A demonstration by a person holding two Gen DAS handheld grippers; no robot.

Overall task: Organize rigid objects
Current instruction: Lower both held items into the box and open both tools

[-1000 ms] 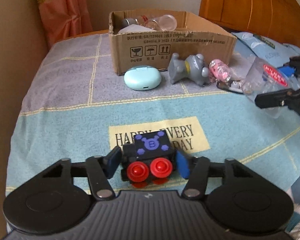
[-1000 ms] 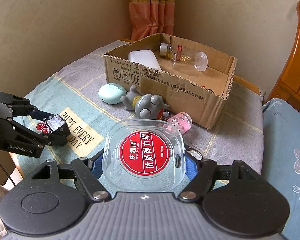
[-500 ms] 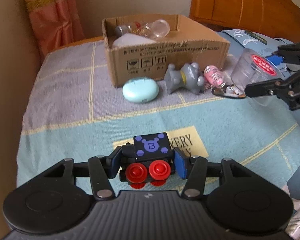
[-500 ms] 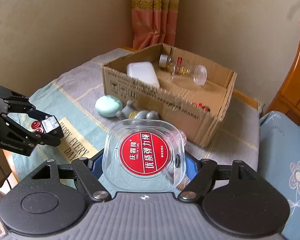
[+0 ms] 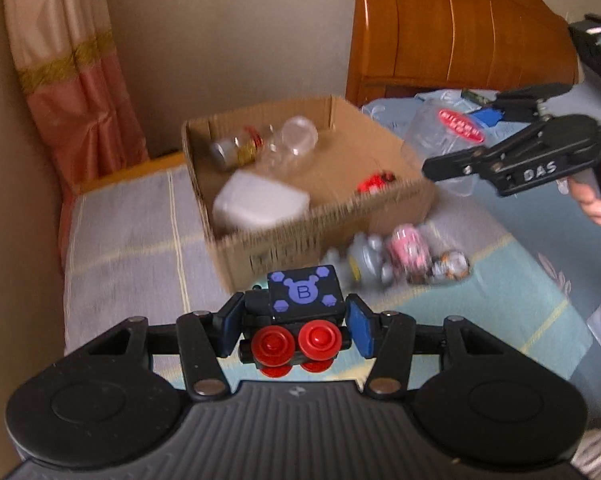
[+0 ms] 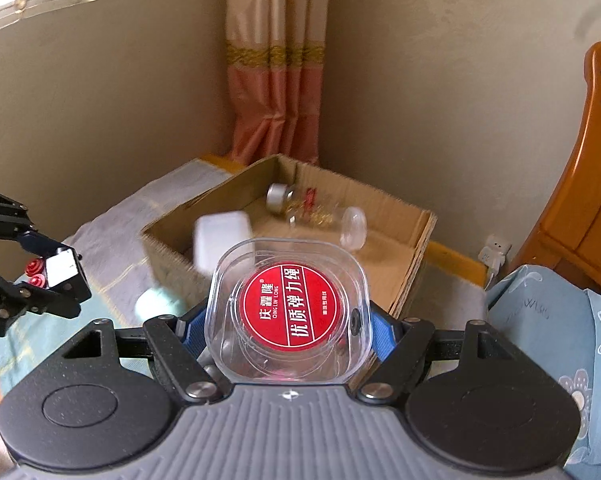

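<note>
My left gripper (image 5: 294, 326) is shut on a black toy block (image 5: 304, 300) with purple marks and red wheels, held in the air just short of the open cardboard box (image 5: 300, 236). Held up over the box's near right corner, my right gripper (image 6: 286, 330) is shut on a clear plastic case (image 6: 286, 312) with a round red label. That case (image 5: 452, 132) and right gripper (image 5: 496, 136) show at the right of the left wrist view. The toy block (image 6: 62, 270) and left gripper (image 6: 66, 274) appear at the left of the right wrist view. Inside the box (image 6: 416, 248) lie a white case (image 6: 220, 240) and a clear bottle (image 6: 316, 212).
In front of the box on the bed cover lie a grey figurine (image 5: 364, 260), a pink toy (image 5: 406, 246) and a small keyring charm (image 5: 450, 266). A mint oval case (image 6: 152, 304) lies left of the box. A wooden headboard (image 5: 460, 32) and a blue pillow (image 6: 560, 320) stand to the right.
Both grippers have risen off the bed and moved toward the box, each still holding its object. The toy block left the cover. The box now looks nearer and is seen from above.
</note>
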